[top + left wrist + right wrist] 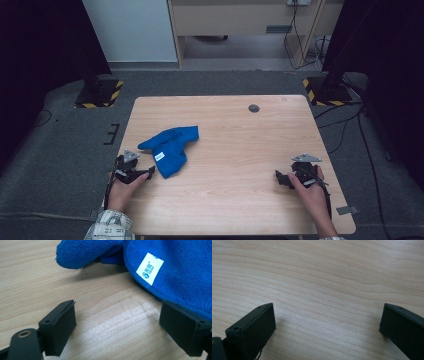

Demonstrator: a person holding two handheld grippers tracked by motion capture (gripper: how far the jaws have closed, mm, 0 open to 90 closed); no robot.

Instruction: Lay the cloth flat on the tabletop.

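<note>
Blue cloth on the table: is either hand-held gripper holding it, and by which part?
Nothing is held. The left hand-held gripper stands open beside the blue cloth; the right hand-held gripper is open over bare table.

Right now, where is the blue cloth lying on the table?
In the high view the blue cloth lies crumpled on the left half of the wooden table, just ahead of the open left gripper, far from the right gripper.

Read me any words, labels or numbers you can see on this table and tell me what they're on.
White tag sewn on the blue cloth: blue print and a small round logo, too blurred to read.
Same tag in the high view: too small to read.
Table: no text.
</note>
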